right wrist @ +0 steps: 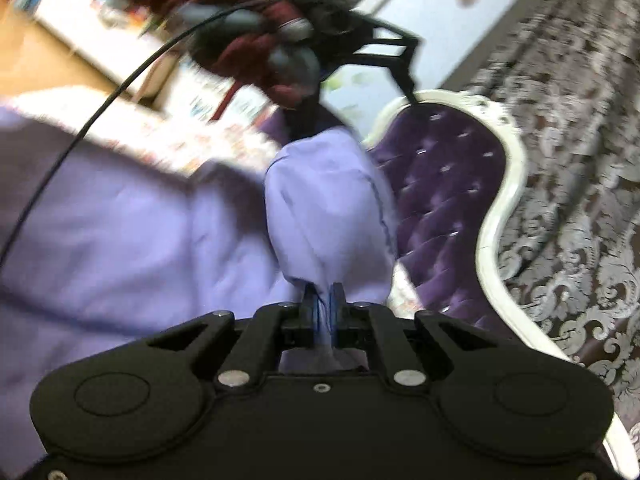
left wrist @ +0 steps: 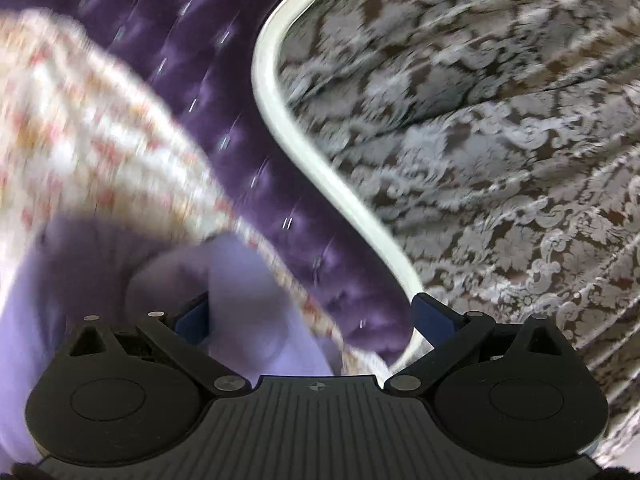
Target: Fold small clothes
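Right gripper (right wrist: 323, 300) has its blue pads pressed together on a fold of the lilac garment (right wrist: 328, 208), which bulges up just ahead of the jaws. Left gripper (left wrist: 314, 314) stands spread wide, its fingers (left wrist: 430, 314) far apart, with lilac cloth blurred between them; whether the pads touch it cannot be told. In the right view that left gripper (right wrist: 412, 80) is smeared, borne by a dark red sleeve (right wrist: 248, 60) with a black cable (right wrist: 80, 136) trailing. A patterned sheet (left wrist: 80, 128) is blurred. Beyond rises the purple tufted headboard (right wrist: 448, 200), its white frame (left wrist: 272, 92) against damask curtain (left wrist: 480, 140).
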